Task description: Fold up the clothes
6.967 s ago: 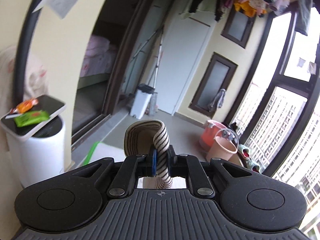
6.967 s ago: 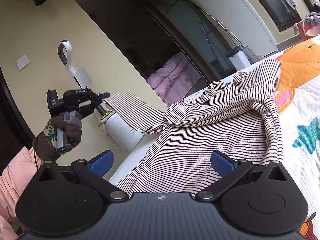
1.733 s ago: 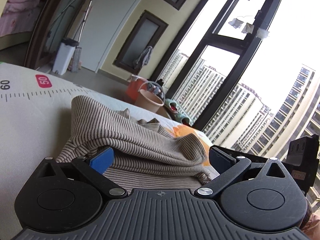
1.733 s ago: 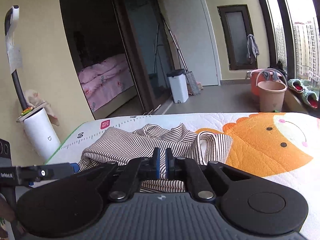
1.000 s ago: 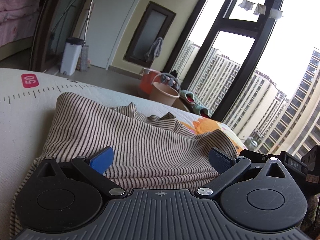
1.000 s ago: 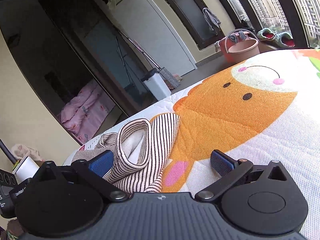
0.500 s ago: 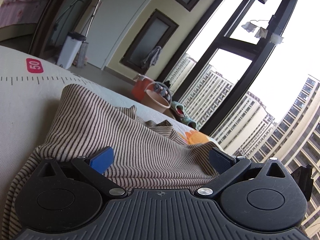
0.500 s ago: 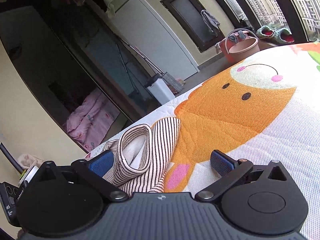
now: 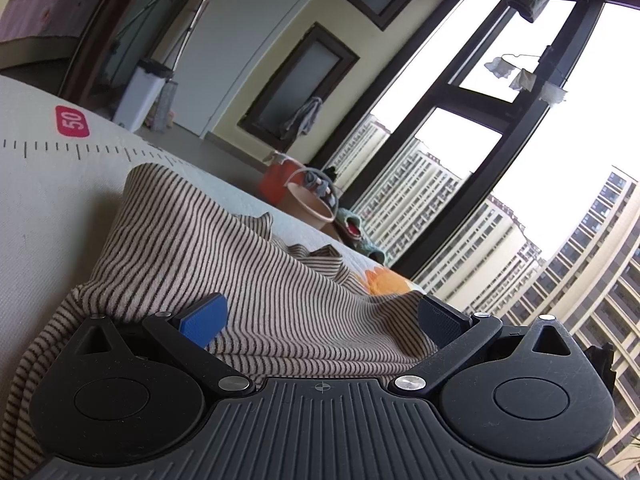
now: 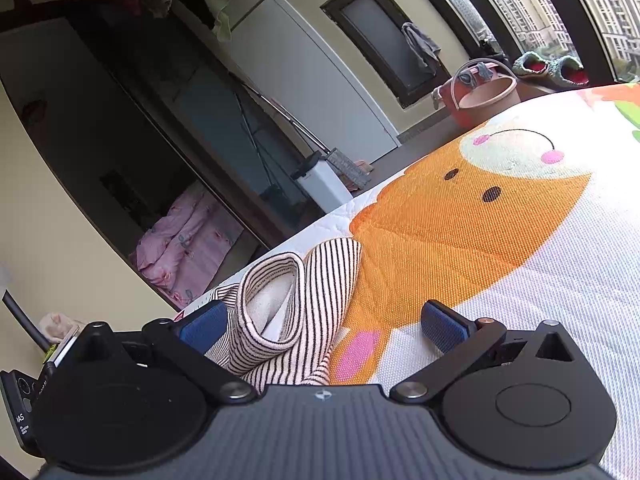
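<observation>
A striped beige-and-dark garment (image 9: 224, 264) lies bunched on the printed mat (image 9: 48, 184). My left gripper (image 9: 320, 320) hovers low over it, open, with the cloth spread under and between its blue-padded fingers, not clamped. In the right wrist view a rolled end of the same striped garment (image 10: 296, 312) shows its pale lining and rests on the mat beside an orange cartoon face (image 10: 460, 216). My right gripper (image 10: 324, 328) is open, the striped roll near its left finger (image 10: 204, 326), nothing held.
The mat (image 10: 560, 280) carries a ruler print with a red "50" mark (image 9: 73, 121). Beyond its edge are a pink bucket (image 10: 486, 94), green slippers (image 10: 552, 67), a white bin (image 10: 320, 184), a doorway to a bed with pink bedding (image 10: 184, 240), and large windows (image 9: 480, 140).
Seven seconds ago the left gripper held a striped edge aloft; then it let go. By a second ago the right gripper also opened. Over the last second both views only tilt slightly.
</observation>
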`<state>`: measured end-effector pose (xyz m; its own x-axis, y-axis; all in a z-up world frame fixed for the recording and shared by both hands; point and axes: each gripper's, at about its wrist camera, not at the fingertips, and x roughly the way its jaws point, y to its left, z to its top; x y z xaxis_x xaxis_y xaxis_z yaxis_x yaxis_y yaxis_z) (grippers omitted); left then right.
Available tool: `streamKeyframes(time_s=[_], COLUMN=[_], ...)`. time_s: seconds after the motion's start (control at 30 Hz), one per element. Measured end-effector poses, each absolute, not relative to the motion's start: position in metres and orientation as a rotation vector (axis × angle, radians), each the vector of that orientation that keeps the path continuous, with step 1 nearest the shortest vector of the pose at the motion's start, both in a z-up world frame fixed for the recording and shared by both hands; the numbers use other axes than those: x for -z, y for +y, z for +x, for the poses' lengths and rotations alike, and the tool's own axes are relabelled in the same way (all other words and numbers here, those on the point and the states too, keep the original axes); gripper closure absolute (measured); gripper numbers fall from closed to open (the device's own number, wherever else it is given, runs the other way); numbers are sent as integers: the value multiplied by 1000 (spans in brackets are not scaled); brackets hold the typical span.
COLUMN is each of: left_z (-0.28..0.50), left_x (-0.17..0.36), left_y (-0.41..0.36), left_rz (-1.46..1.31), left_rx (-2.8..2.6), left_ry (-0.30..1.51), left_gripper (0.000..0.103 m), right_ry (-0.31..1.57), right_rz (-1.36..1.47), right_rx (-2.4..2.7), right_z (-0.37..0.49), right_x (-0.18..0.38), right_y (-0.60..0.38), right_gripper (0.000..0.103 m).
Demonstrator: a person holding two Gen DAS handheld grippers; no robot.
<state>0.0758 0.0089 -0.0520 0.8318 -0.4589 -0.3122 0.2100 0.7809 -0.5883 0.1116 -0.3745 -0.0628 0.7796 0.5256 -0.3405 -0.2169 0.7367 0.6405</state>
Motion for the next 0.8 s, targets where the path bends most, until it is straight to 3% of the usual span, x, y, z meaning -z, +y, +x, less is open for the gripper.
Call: streamKeyframes(time_s=[0.8], left_z=[79], left_x=[51], left_y=[9], left_rz=[-585], left_rx=[378], left_ry=[462], left_gripper=[0], right_ry=[640], right_rz=[517], right_rx=[-506], right_z=[118], right_x=[56], right_y=[-366], right_gripper=[0])
